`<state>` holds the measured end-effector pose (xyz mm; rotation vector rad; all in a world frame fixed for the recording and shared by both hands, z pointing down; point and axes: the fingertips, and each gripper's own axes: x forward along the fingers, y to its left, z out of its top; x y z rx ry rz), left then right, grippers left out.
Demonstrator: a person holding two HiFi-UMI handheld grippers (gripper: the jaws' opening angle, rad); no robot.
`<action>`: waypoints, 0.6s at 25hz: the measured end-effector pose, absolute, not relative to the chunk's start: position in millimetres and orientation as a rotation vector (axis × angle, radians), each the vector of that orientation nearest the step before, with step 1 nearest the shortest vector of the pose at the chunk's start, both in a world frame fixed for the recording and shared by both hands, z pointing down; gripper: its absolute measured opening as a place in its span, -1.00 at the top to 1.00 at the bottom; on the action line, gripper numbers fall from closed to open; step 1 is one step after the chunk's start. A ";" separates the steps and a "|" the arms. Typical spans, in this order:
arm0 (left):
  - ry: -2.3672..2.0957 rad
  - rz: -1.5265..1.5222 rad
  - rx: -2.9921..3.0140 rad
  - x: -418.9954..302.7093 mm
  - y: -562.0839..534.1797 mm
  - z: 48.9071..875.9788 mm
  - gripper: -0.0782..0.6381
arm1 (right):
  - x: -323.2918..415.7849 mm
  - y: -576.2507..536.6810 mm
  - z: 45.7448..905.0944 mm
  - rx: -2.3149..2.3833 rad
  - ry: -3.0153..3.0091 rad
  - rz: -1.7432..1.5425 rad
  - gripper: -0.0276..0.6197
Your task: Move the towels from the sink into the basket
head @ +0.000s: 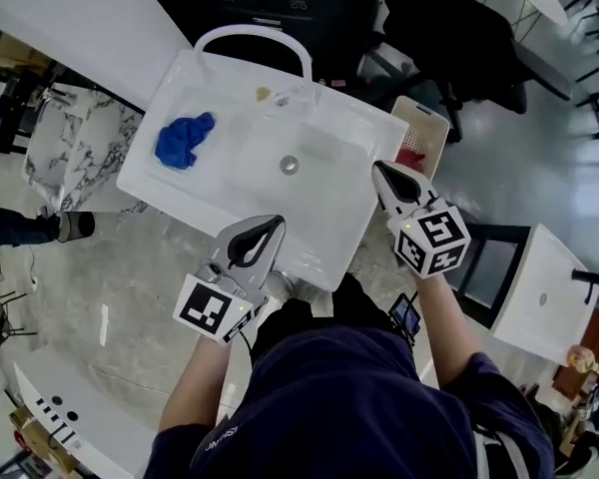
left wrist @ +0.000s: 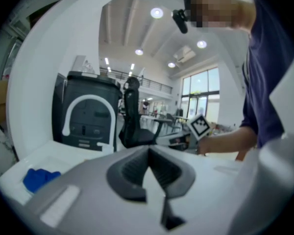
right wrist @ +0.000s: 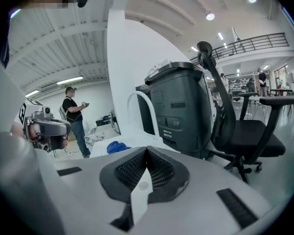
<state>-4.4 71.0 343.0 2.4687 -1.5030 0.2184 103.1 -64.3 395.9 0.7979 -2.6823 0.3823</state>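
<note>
The left gripper [head: 277,224] and right gripper [head: 379,171] hover empty by the sink [head: 329,200], jaws together, so next likely means opening 1 around the blue towel [head: 185,140] at the sink's left end, well apart from the basket [head: 431,114].

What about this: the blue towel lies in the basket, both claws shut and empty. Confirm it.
Wrong place: the head view shows the blue towel in the sink, not the basket. The left claw and right claw are indeed shut and empty.
</note>
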 end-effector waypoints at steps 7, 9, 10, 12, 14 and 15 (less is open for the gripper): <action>-1.564 0.183 2.449 -66.6 130.2 337.8 0.77 | 27.6 4.8 381.3 0.705 -2.711 0.313 0.89; -1.577 0.169 2.450 -81.2 144.7 334.3 0.77 | 9.0 22.3 373.8 0.682 -2.722 0.286 0.89; -1.582 0.160 2.453 -87.3 151.3 331.8 0.77 | 0.8 30.2 369.5 0.673 -2.729 0.273 0.89; -1.587 0.147 2.464 -96.5 164.1 326.6 0.77 | -12.9 45.4 360.5 0.661 -2.741 0.250 0.89; -1.587 0.132 2.478 -103.9 176.0 321.3 0.77 | -23.8 60.4 352.5 0.656 -2.751 0.231 0.89; -1.586 0.125 2.485 -107.8 181.4 318.9 0.77 | -29.1 67.5 349.1 0.654 -2.755 0.225 0.89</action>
